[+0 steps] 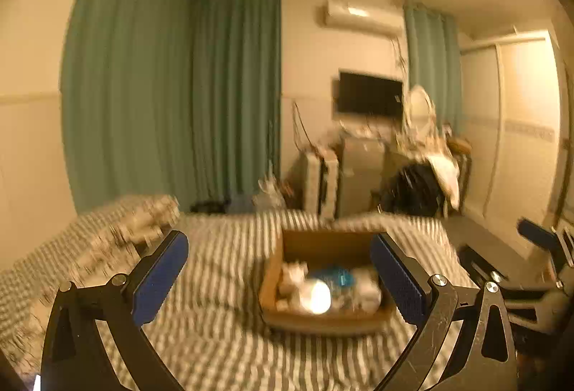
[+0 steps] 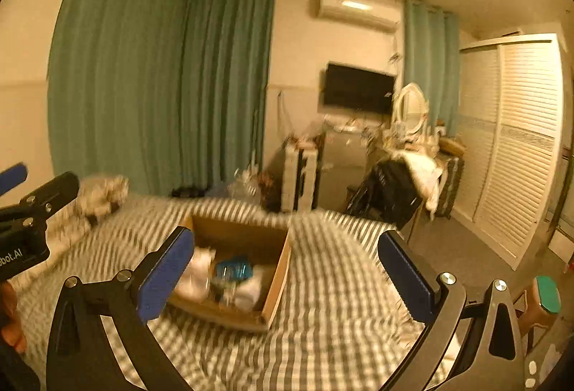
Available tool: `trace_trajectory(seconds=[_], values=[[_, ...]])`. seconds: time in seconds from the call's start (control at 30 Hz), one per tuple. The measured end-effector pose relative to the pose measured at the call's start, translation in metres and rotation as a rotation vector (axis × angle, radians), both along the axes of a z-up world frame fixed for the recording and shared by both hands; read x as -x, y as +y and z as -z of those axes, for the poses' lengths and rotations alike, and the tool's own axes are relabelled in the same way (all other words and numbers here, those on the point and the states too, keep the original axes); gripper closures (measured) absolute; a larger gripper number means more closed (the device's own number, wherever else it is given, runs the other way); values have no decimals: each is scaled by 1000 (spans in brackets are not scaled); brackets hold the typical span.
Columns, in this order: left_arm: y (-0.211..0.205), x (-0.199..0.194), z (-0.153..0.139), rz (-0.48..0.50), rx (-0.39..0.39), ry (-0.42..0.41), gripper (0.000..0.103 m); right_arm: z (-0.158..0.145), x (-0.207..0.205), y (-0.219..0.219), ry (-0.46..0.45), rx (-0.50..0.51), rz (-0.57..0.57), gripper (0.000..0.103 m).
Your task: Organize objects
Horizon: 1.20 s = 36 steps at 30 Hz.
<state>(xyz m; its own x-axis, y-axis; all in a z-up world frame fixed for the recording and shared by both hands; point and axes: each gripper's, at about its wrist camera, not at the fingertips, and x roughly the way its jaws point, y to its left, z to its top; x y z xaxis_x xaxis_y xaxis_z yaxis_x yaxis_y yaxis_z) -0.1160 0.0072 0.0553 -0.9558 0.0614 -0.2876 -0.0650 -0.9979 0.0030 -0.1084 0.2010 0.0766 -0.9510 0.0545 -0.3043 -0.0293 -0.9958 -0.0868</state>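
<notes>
Showing left gripper point(image 1: 278, 278) with blue fingers point(image 1: 161, 278) spread wide apart, nothing between them; right gripper point(image 2: 287, 276) likewise wide apart and empty. Cardboard box point(image 1: 324, 319) at lower centre of left view, lower centre-left of right view point(image 2: 276, 278), resting on striped bedspread point(image 1: 215, 269). Inside box: blurred white items and blue object point(image 1: 333, 278). Green curtain point(image 1: 150, 97) fills upper left; television point(image 1: 369, 97) on wall, upper right.
</notes>
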Motion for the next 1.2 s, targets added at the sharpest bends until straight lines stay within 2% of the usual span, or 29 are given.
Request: trace_trajectory(seconds=[0.1, 0.17, 0.37, 0.57, 1.2], values=[[-1, 8, 35, -5, 54, -71, 0, 31, 16, -3, -74, -22, -1, 0], [-4, 12, 44, -34, 64, -105, 0, 41, 22, -2, -90, -24, 15, 0], [-16, 4, 34, -37, -31, -96, 0, 39, 23, -2, -89, -12, 14, 0], [-12, 2, 29, -41, 6, -86, 0, 35, 19, -1, -73, -6, 23, 0], [-6, 5, 27, -19, 12, -94, 0, 33, 19, 0, -72, 8, 27, 0]])
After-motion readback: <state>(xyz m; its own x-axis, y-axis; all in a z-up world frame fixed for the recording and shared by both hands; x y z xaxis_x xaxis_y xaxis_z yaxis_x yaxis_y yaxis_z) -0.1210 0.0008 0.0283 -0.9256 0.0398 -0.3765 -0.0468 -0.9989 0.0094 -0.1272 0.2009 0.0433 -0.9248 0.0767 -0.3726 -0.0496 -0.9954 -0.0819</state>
